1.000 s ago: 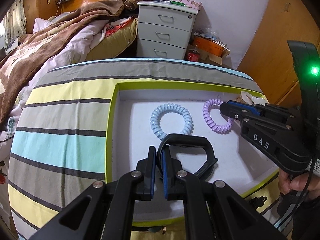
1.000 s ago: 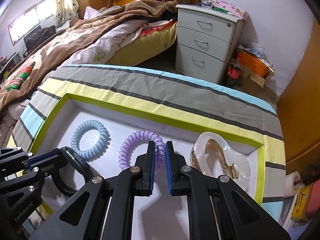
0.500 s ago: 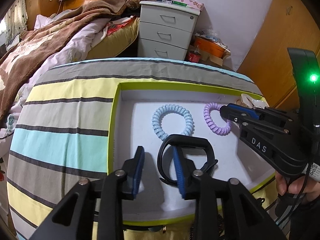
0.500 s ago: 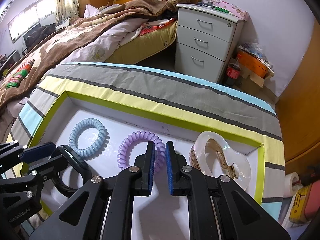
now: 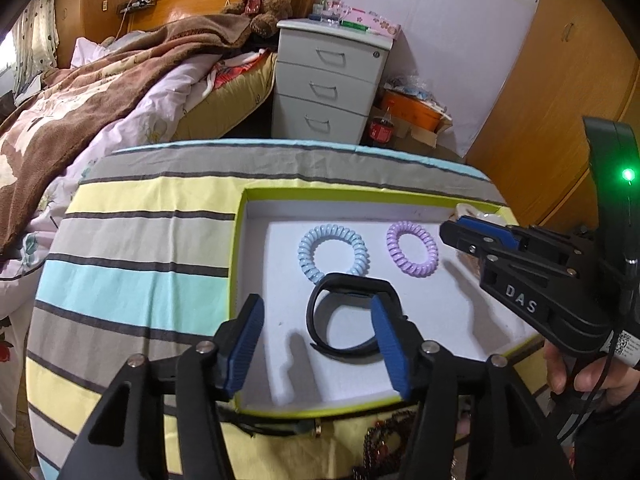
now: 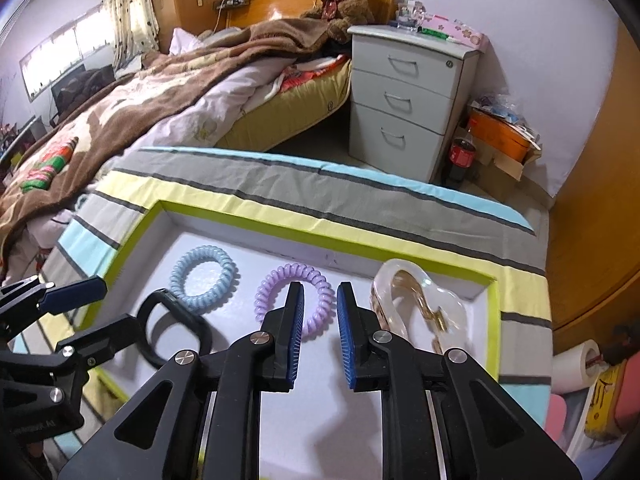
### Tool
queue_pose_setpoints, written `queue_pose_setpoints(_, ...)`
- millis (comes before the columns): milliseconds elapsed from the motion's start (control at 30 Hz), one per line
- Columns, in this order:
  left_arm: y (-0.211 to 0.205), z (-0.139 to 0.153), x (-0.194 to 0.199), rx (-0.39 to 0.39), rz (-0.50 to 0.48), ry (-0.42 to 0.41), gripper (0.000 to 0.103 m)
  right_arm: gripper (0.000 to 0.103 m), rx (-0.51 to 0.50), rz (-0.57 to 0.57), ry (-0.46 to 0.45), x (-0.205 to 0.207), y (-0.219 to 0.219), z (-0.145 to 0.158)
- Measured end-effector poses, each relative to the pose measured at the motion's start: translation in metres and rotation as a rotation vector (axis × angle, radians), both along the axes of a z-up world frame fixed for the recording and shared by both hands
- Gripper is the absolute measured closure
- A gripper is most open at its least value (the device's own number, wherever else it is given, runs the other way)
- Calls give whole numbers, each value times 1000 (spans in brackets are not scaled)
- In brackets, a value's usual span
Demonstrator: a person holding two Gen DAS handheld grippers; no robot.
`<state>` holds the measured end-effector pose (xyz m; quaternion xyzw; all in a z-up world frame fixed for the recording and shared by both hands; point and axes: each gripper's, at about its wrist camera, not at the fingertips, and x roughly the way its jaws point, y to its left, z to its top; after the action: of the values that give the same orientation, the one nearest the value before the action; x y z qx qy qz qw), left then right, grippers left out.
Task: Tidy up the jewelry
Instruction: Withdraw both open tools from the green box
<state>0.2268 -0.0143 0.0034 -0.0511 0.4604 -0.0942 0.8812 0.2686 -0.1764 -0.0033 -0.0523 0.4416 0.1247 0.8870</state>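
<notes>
A white tray with a lime-green rim [image 5: 238, 264] [image 6: 495, 320] lies on the striped cloth. In it lie a black wristband [image 5: 344, 320] [image 6: 168, 332], a blue spiral hair tie [image 5: 332, 252] [image 6: 202, 278], a purple spiral hair tie [image 5: 412, 248] [image 6: 294, 300] and a clear hair claw [image 6: 420, 304]. My left gripper [image 5: 316, 344] is open and empty, raised above the wristband. My right gripper [image 6: 318, 336] is open a little and empty, above the purple tie. It also shows in the left wrist view [image 5: 472, 232].
Dark beads [image 5: 384, 440] lie on the cloth by the tray's near edge. Beyond the table are a bed with a brown blanket [image 6: 160, 80], a grey drawer unit [image 6: 404, 100] and a wooden wardrobe [image 5: 560, 80]. A paper roll [image 6: 576, 368] sits at the right.
My left gripper let go of the black wristband, opened wide and drew back upward. My right gripper opened slightly from shut. The wristband now lies free in the tray.
</notes>
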Motion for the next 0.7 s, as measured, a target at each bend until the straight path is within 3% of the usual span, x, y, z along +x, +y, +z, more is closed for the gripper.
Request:
queue_pose_setpoints(400, 29, 30, -49, -40, 48, -88, 29, 82, 118, -38, -46, -68, -18, 24)
queue_pose_setpoints(700, 65, 33, -87, -75, 115, -118, 23, 80, 156, -80, -36, -112, -29, 15)
